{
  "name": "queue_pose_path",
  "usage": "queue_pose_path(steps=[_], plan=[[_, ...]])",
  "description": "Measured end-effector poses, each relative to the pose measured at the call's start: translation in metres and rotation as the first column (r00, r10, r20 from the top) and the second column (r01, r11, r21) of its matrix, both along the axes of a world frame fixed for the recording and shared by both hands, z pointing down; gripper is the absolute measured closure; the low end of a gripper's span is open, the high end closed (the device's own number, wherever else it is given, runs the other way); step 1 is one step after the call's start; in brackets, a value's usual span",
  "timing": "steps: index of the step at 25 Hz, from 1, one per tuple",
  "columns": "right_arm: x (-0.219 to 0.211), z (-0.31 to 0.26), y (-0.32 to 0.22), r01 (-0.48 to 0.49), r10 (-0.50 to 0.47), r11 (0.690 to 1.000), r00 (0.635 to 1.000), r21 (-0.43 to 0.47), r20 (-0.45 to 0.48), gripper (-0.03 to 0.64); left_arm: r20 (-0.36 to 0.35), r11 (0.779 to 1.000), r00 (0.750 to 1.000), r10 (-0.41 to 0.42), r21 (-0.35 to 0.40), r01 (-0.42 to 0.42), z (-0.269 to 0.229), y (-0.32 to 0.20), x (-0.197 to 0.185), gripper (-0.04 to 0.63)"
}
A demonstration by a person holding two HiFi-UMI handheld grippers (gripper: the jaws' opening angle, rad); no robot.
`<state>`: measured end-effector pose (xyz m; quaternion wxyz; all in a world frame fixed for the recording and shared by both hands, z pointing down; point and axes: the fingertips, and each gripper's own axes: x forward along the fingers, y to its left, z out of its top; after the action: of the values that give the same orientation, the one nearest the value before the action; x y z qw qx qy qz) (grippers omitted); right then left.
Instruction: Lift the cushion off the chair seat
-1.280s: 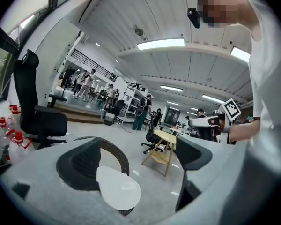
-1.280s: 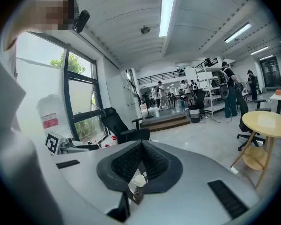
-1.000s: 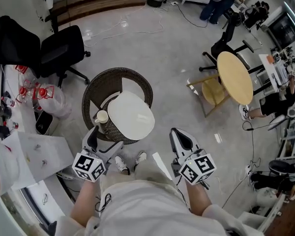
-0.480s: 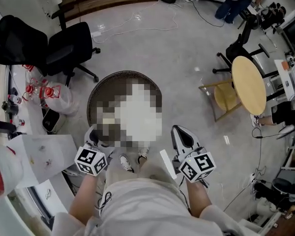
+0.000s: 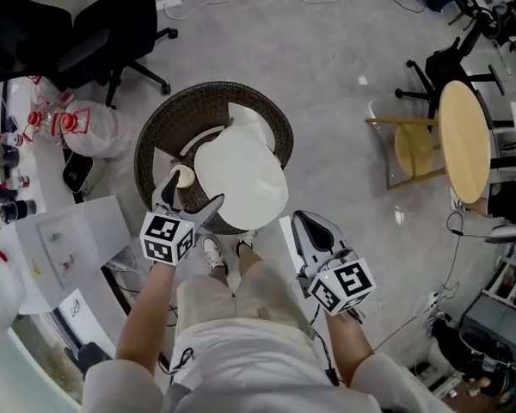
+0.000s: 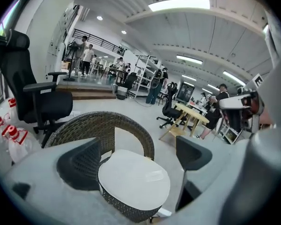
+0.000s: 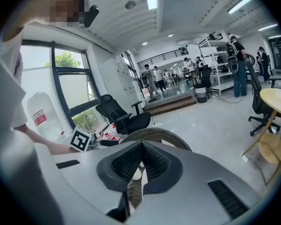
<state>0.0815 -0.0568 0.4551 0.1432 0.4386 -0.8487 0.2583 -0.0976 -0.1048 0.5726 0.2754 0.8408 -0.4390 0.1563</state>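
Observation:
A white round cushion [image 5: 241,177] lies on the seat of a dark wicker tub chair [image 5: 167,131]. My left gripper [image 5: 192,198] is open at the chair's near left rim, one fingertip close to the cushion's edge, nothing between the jaws. In the left gripper view the cushion [image 6: 134,184] lies just below and beyond the open left gripper [image 6: 136,159], with the wicker back [image 6: 103,124] behind. My right gripper [image 5: 315,231] is shut and empty, to the right of the chair over the floor. In the right gripper view the right gripper [image 7: 141,146] is shut; the chair [image 7: 155,136] shows past it.
A small cream round object [image 5: 182,176] sits on the seat left of the cushion. A black office chair [image 5: 112,24] and a bag of red-capped bottles [image 5: 73,127] stand at the left. A round wooden table [image 5: 464,140] and wooden chair [image 5: 413,149] stand at the right. A white table [image 5: 60,256] is near left.
My left gripper has moved forward to the chair's near left rim, close to the cushion. The right gripper has stayed shut beside the chair. The cushion has not moved.

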Motion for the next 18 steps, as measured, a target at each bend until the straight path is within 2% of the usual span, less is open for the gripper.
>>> queue_pose_path(steps=[9, 15, 18], plan=[[0.018, 0.098, -0.010, 0.032, -0.030, 0.988, 0.999, -0.152, 0.016, 0.615, 0.149, 0.990, 0.986, 0.074, -0.127, -0.055, 0.131, -0.055, 0.025, 0.101], [0.032, 0.148, -0.013, 0.043, -0.037, 0.975, 0.999, -0.218, 0.030, 0.615, 0.266, 0.954, 0.934, 0.238, -0.242, -0.175, 0.224, -0.083, 0.052, 0.103], [0.047, 0.173, -0.017, 0.036, -0.029, 0.969, 0.999, -0.245, 0.032, 0.615, 0.307, 0.938, 0.904, 0.297, -0.270, -0.217, 0.259, -0.100, 0.064, 0.101]])
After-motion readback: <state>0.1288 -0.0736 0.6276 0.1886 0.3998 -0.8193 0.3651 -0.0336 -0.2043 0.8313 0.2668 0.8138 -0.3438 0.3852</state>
